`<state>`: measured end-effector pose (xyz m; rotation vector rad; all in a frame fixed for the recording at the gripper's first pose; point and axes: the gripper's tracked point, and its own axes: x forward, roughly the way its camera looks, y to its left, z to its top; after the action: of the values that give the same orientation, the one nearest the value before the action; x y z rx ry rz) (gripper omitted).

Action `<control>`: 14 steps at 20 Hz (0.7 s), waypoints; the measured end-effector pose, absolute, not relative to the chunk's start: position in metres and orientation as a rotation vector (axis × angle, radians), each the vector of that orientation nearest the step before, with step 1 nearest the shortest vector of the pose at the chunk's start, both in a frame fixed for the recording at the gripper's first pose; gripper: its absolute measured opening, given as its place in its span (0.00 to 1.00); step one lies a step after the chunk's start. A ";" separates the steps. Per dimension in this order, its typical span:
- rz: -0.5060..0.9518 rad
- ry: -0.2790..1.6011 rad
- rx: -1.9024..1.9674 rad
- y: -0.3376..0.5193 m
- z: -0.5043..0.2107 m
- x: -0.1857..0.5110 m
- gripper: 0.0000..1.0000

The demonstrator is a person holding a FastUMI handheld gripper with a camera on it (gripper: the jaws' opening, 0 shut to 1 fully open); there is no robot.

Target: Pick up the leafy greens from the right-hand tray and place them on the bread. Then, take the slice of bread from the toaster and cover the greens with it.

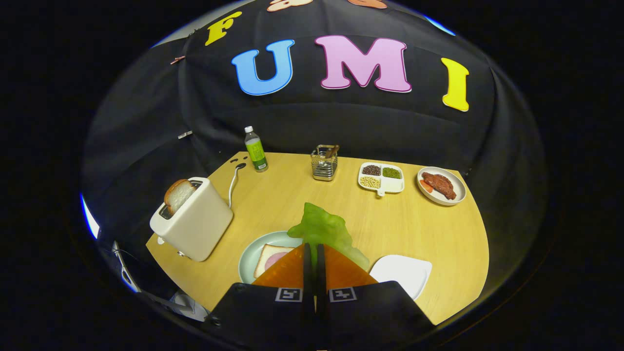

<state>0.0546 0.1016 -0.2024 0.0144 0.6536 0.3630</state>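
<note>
green and floppy, the leafy greens (pixel 325 229) hang pinched between my two fingers, which are pressed together on the leaf's lower edge; my gripper (pixel 314 253) carries it above the wooden table (pixel 273 200), with the leaf standing up just ahead of the fingertips at twelve o'clock. at about ten o'clock from the tips, partly hidden under them, sits the pale round plate (pixel 253 251) with the slice of bread (pixel 265 256) on it, something pink lying on top. at four o'clock from the tips is the white tray (pixel 404 273), now bare, so i judge the pick is done and i am in the carry, first half of the task. the next move, as i see it, calls for shifting a little toward ten o'clock until the leaf hangs over the bread, lowering, then spreading the fingers so the greens drop flat and do not slide off onto the plate's rim. farther off at ten o'clock stands the toaster (pixel 192 224) with its bread slice (pixel 178 194) poking out of the slot, waiting for the second half. beyond, near the far edge, are a bottle (pixel 256 150), a wire holder (pixel 325 163), a divided dish (pixel 381 177) of beans and a plate of meat (pixel 441 185), none of them in my way.
</note>
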 end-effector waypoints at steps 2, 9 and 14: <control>0.383 0.664 0.020 0.122 -0.207 0.051 0.05; 0.423 0.694 0.002 0.173 -0.245 0.051 0.05; 0.411 0.733 -0.039 0.178 -0.279 0.048 0.06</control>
<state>0.0481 0.1781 -0.2787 -0.0387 0.7331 0.4115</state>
